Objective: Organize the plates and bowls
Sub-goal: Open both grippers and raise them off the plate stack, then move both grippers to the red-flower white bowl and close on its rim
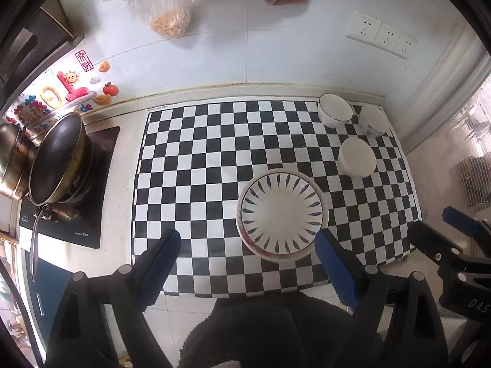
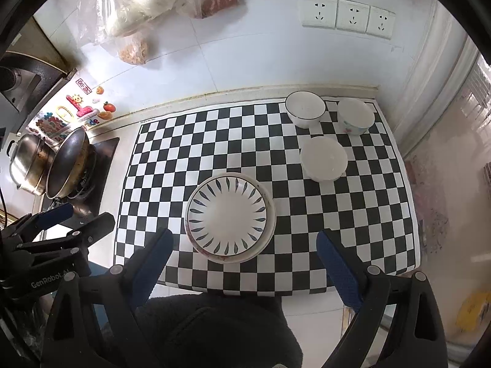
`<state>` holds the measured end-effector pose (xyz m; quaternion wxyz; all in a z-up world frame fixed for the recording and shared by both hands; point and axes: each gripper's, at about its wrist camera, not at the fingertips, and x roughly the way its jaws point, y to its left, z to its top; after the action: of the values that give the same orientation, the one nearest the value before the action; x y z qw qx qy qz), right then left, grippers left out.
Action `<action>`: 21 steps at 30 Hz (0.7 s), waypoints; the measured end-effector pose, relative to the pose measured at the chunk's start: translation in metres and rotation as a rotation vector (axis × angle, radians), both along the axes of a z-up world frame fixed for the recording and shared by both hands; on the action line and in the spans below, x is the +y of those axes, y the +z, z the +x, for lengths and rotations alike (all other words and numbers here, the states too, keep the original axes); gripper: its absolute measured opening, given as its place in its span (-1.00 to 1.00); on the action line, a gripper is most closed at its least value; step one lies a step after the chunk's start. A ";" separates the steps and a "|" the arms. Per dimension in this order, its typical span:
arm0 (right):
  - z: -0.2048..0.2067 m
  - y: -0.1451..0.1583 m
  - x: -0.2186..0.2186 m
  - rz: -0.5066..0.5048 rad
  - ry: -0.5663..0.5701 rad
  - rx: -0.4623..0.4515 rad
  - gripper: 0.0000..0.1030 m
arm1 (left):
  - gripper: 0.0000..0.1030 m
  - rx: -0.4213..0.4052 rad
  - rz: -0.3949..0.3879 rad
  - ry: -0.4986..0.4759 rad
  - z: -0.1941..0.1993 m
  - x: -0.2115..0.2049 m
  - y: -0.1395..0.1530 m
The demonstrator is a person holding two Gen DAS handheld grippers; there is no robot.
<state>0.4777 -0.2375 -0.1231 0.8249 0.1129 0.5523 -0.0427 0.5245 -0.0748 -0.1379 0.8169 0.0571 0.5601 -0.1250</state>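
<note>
The plates look already dealt with: a leaf-patterned plate [image 1: 281,214] sits on top of at least one other plate whose red-flecked rim peeks out below it, the stack resting on the checkered mat [image 1: 196,159] toward the near edge of the counter [image 1: 122,116]. How many plates lie under the top one cannot be told from here.

Both tools hang above the stack with nothing in them. The left hand-held gripper [image 1: 248,263] has its jaws spread wide, the blue pads clear of the plate rim on either side. The right hand-held gripper [image 2: 245,263] is likewise wide and empty.

What remains, by my reading, is the bowls. Three stand apart at the far right corner of the mat: a black-rimmed bowl [image 2: 304,113] nearest the wall, a flower-printed bowl [image 2: 356,116] just beside it, and a plain white bowl [image 2: 323,159] in front of both, closer to the plates.

The next move calls for reaching one open gripper across to a bowl, most easily the plain white one in front, pinching its wall at the rim, and nesting it into another, taking care not to knock the neighbours.
</note>
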 end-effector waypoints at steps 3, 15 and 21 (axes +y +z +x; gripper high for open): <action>0.000 0.000 0.000 0.012 -0.008 0.014 0.87 | 0.73 0.009 -0.001 -0.009 0.000 0.002 -0.002; 0.012 -0.025 -0.011 0.043 -0.161 0.024 0.87 | 0.74 -0.004 -0.020 -0.047 0.022 0.010 -0.017; 0.016 -0.044 -0.044 0.077 -0.284 0.010 0.87 | 0.80 -0.033 -0.042 -0.094 0.039 -0.004 -0.028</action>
<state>0.4940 -0.2813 -0.1667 0.8030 0.2212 0.5360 -0.1381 0.5640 -0.0785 -0.1656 0.8203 0.0682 0.5407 -0.1738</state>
